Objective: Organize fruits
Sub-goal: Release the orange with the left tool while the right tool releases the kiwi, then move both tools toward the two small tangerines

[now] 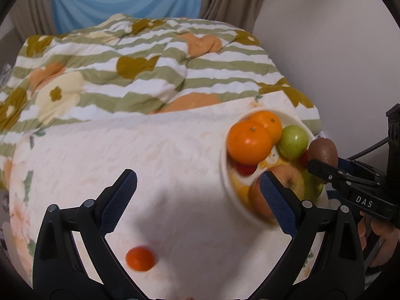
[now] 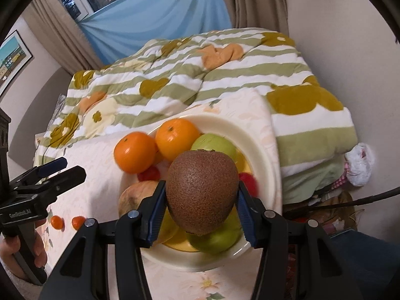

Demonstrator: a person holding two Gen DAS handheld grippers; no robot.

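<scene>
One kiwi [image 2: 202,192], pinched in the right gripper [image 2: 202,201] above the crowded bowl [image 2: 262,150], could roll off the piled fruit if released, while the left gripper [image 1: 197,197] hangs wide and empty.

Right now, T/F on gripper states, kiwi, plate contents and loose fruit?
1. The right gripper is shut on the kiwi. True.
2. The kiwi rests on the bedspread. False: it is held above the plate.
3. The left gripper holds an orange. False: it is open, holding nothing.
4. Two oranges sit side by side at the plate's far-left edge. True.
5. All fruit is on the plate. False: two small tangerines lie on the bedspread.
</scene>
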